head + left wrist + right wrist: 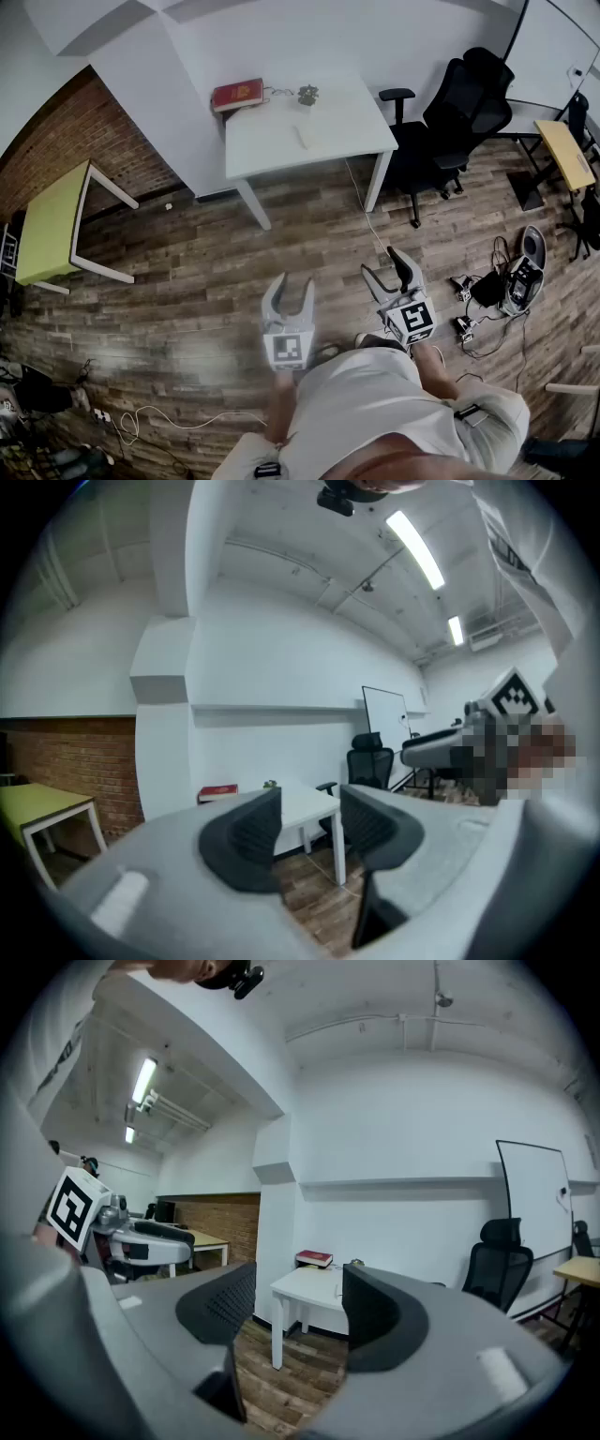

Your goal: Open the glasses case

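Progress is nil: left gripper (292, 283) and right gripper (384, 264), both spread and empty, are well apart from the white table (272, 131).

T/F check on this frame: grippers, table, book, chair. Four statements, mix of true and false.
1. The left gripper and right gripper are both open, with nothing between the jaws. True.
2. The red book lies on the floor. False: it lies on a corner of the white table.
3. A black office chair stands beside the white table. True.
4. The right gripper touches the white table. False: both grippers are over the wood floor, well short of it.
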